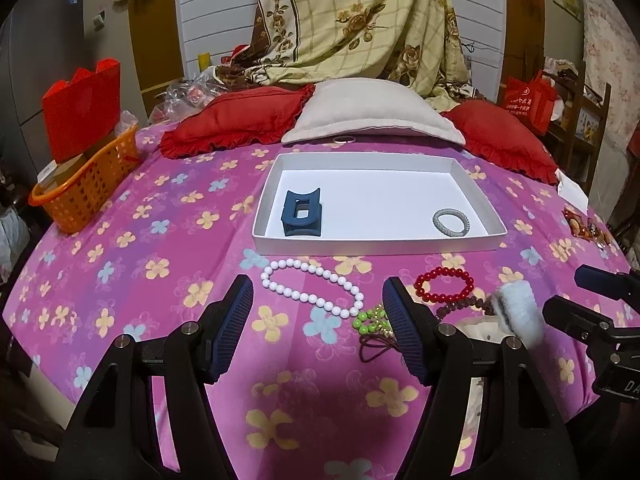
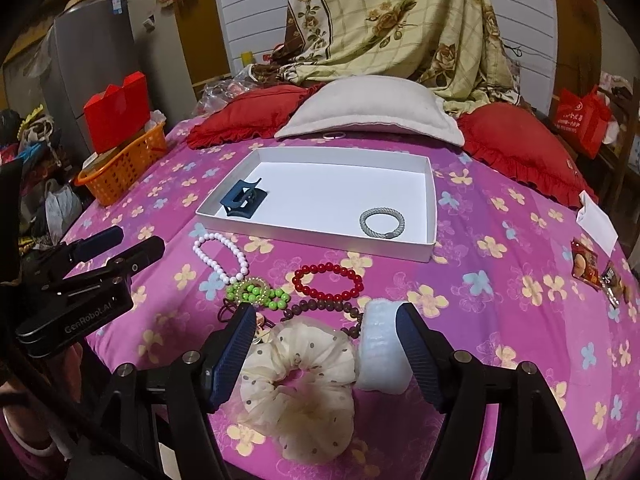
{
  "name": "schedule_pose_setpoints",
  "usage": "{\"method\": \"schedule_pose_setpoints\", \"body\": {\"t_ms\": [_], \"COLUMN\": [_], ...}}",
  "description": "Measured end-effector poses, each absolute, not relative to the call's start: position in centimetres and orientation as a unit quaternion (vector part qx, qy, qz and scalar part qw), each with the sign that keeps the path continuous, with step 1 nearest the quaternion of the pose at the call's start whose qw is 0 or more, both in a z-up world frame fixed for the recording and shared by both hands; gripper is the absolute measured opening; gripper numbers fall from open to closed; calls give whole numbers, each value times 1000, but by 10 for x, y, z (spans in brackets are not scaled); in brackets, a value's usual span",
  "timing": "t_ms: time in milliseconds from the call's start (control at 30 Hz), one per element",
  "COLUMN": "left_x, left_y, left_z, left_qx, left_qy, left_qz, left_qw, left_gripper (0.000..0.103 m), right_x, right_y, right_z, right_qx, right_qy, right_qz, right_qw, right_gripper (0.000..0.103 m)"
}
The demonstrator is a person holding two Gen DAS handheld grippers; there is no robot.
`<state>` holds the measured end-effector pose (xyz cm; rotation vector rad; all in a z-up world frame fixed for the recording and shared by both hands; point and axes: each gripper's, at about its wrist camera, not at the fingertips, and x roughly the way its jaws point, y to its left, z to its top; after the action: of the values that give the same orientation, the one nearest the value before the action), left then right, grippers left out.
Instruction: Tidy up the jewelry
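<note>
Closing the open right tongs squarely on the fluffy white band against their right finger, then lifting toward the white tray ahead; left tongs open, empty.

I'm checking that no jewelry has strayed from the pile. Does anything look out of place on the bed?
Yes. A thin pale ring lies alone at the grey pillow's edge, behind the white tray. It sits far from the bracelets grouped in front, such as the white bead bracelet.
</note>
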<state>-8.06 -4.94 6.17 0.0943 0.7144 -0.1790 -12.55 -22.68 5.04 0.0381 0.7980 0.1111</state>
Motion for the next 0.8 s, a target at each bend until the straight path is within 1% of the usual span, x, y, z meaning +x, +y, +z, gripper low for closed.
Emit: {"method": "schedule_pose_setpoints", "body": {"t_ms": [800], "left_x": [-92], "left_y": [-50], "left_z": [72], "left_qx": [46], "left_qy": [335], "left_qz": [-85], "left_qw": [937], "left_gripper": [67], "right_x": [-135], "right_y": [-225], "right_z": [61], "right_qx": [11], "right_qy": [378], "right_qz": [55], "right_qw": [924], "right_gripper": [70]}}
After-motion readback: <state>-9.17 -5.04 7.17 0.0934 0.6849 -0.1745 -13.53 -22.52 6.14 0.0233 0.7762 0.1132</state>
